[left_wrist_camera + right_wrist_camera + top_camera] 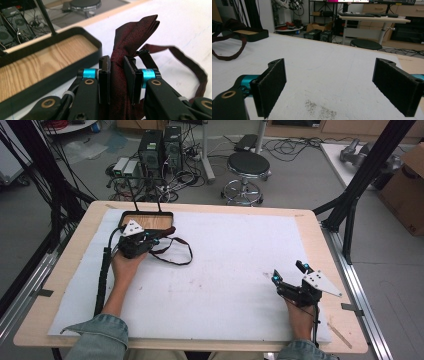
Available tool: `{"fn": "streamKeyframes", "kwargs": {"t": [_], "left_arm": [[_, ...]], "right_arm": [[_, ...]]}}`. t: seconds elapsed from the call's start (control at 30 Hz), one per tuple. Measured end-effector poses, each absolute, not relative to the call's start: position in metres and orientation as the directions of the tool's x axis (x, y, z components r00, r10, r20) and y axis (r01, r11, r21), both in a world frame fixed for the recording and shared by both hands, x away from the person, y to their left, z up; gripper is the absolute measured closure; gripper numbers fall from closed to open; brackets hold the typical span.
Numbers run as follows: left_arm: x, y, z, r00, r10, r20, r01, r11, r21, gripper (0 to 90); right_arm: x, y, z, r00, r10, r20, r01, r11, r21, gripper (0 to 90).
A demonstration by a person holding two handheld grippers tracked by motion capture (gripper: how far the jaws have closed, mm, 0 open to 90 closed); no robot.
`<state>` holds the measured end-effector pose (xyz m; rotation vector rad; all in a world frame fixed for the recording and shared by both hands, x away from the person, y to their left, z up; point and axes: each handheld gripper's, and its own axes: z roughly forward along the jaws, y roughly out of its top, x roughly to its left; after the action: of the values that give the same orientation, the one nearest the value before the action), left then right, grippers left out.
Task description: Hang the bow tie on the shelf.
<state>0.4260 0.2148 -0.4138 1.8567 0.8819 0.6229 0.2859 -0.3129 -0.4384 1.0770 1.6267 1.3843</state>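
Note:
A dark red bow tie (125,45) with a long strap (175,251) is pinched between the jaws of my left gripper (117,75), which is shut on its knot. In the high view my left gripper (152,239) sits at the table's far left, right beside a black tray with a wooden bottom (150,221). The tray (37,65) lies just left of the jaws. The strap (227,47) loops on the white cloth. My right gripper (289,272) rests at the near right, open, with nothing between its pads (272,87).
A white cloth (225,260) covers the wooden table (320,250). A dark smudge (319,110) marks the cloth in front of the right gripper. Beyond the far edge stand a black stool (247,170), computer cases (160,150) and cables. A cardboard box (407,180) sits at right.

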Motion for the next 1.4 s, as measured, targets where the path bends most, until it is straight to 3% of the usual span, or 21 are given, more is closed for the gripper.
{"fn": "streamKeyframes", "kwargs": {"t": [0.87,1.4], "left_arm": [[0.463,0.199,-0.343,0.551,0.834,0.014,0.208,-0.153,0.966,76.0],[0.488,0.194,-0.322,0.496,0.868,-0.005,0.166,-0.089,0.982,75.9]], "right_arm": [[0.287,-0.314,-0.439,-0.386,0.923,-0.007,0.136,0.064,0.989,10.9],[0.287,-0.315,-0.439,-0.388,0.922,0.007,0.145,0.054,0.988,10.9]]}}
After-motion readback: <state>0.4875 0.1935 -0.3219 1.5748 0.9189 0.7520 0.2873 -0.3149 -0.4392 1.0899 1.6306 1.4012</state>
